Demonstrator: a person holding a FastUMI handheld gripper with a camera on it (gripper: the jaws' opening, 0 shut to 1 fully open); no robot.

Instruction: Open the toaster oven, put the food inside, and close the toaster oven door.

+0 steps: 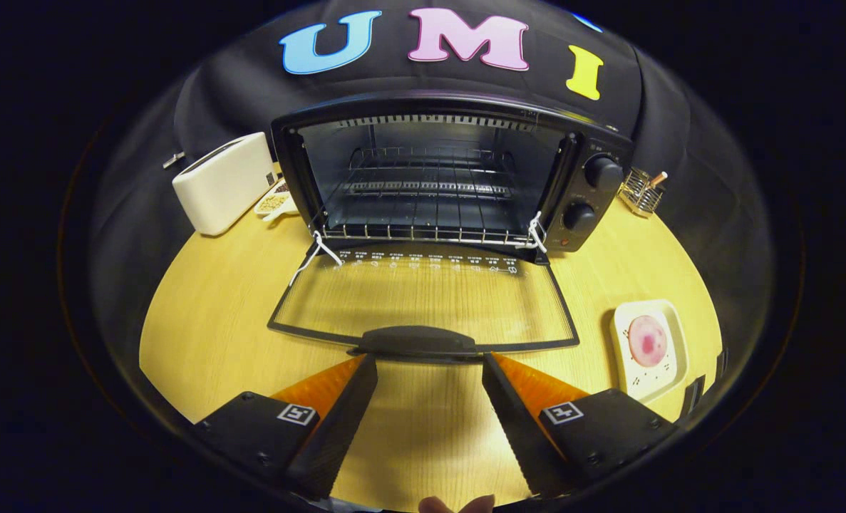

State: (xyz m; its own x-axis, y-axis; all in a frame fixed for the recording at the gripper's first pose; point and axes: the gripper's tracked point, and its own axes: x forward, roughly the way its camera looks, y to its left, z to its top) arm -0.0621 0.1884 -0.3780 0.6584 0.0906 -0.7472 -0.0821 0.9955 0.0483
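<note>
One of three steps reads as done: the toaster oven (451, 171) stands open, its glass door (423, 299) folded flat onto the table (202, 320) in front of it; the wire rack (426, 189) inside is bare. Your gripper (430, 370) has its fingers spread apart, holding nothing; the fingertips flank the door handle (419, 340) at the door's near edge, close to it, and contact cannot be judged. Two steps remain: loading the food and shutting the door. The food (647, 340), a pink round piece, lies on a pale plate (652, 381) to the right of the oven door, well apart from the oven cavity; go there next. A white toaster (223, 182) sits left of the oven.
</note>
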